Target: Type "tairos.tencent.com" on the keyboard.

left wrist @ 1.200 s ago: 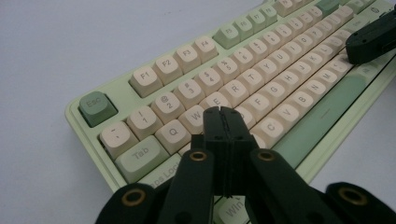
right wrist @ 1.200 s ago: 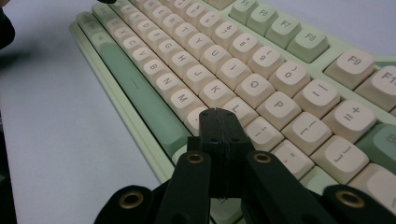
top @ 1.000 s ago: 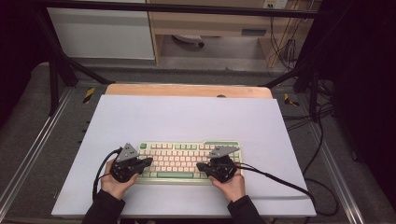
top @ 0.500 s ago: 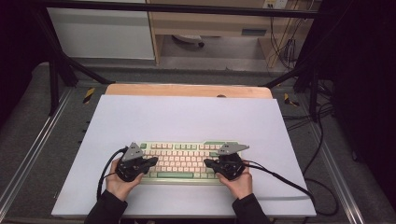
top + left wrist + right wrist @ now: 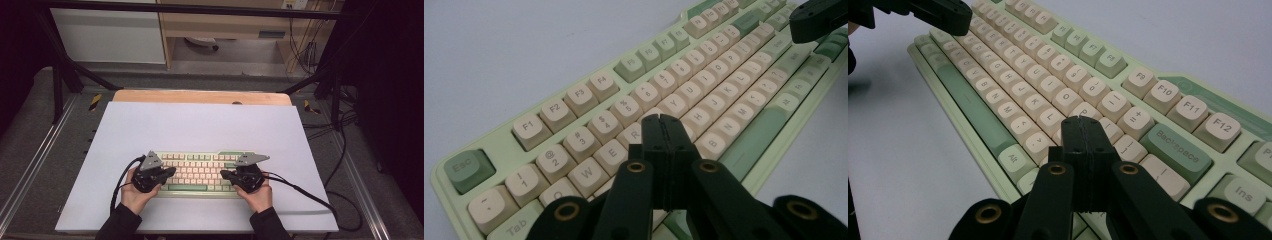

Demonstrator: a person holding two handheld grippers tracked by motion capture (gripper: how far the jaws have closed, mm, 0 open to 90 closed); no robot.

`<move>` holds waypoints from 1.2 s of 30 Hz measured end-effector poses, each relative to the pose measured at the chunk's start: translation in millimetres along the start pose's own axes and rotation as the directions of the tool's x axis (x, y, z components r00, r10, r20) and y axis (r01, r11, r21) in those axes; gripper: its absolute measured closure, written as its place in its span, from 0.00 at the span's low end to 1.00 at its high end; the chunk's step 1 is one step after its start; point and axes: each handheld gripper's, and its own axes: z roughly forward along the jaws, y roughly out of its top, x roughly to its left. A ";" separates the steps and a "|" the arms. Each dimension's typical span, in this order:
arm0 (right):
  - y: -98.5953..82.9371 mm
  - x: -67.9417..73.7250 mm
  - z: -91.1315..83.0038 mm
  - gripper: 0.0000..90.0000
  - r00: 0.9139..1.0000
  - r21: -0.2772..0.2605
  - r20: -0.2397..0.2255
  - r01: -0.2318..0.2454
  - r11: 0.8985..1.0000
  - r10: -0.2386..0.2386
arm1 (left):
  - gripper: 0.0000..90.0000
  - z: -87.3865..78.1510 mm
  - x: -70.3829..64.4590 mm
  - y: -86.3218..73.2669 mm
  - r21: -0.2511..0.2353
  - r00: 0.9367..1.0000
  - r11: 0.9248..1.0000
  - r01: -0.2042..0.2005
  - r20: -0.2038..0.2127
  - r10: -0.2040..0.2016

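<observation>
Pale green keyboard (image 5: 200,172) with cream keys lying flat near the front edge of the white worktop (image 5: 200,125), long side parallel to that edge, a narrow strip of bare surface between its front rim and the edge. Wide open room behind it, up to the wooden strip (image 5: 200,96) at the far side, and free margins to left and right.

Left tongs (image 5: 663,122) pressed shut, nothing between them, tips poised over the letter rows near the R and T keys, above the left half of the board; seen from above as left tongs (image 5: 170,171) pointing inward toward the middle. Right tongs (image 5: 1082,125) likewise closed on nothing, tips above the keys beside P and L, just short of Backspace; from above, right tongs (image 5: 225,173) aimed inward over the right half. Clear gap of keys between the two tips. Black cables (image 5: 310,192) trailing off across the worktop's front corners.
</observation>
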 end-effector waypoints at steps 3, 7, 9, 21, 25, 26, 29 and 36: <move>0.0 0.1 -0.8 1.00 1.000 0.001 -0.001 0.001 1.000 -0.001 | 1.00 3.7 -1.0 3.4 0.001 1.000 1.000 -0.002 0.002 0.002; 0.1 0.5 -1.2 1.00 1.000 -0.001 -0.002 -0.004 1.000 0.004 | 1.00 9.1 -2.8 8.5 0.000 1.000 1.000 -0.006 0.000 0.006; 0.1 0.4 -1.2 1.00 1.000 -0.001 -0.002 -0.001 1.000 0.001 | 1.00 12.4 -3.6 10.7 0.004 1.000 1.000 -0.011 -0.005 0.011; 0.4 0.5 -1.9 1.00 1.000 -0.004 -0.006 -0.002 1.000 0.002 | 1.00 30.3 -5.3 11.7 0.035 1.000 0.999 -0.020 -0.024 0.021; 0.5 0.6 -2.1 1.00 1.000 -0.004 -0.007 -0.002 1.000 0.002 | 1.00 33.3 -4.1 11.1 0.045 0.999 0.999 -0.020 -0.029 0.021; 0.4 0.7 -2.0 1.00 1.000 -0.003 -0.007 -0.004 1.000 0.004 | 1.00 33.7 -3.9 10.9 0.046 0.999 0.999 -0.019 -0.030 0.020; 0.4 0.4 -1.8 1.00 1.000 -0.003 -0.006 -0.002 1.000 0.002 | 1.00 35.6 -4.2 10.2 0.049 0.999 0.999 -0.022 -0.027 0.023; 0.5 0.6 -2.1 1.00 1.000 -0.004 -0.007 -0.002 1.000 0.002 | 1.00 39.1 -5.7 9.5 0.053 0.999 0.998 -0.034 -0.026 0.036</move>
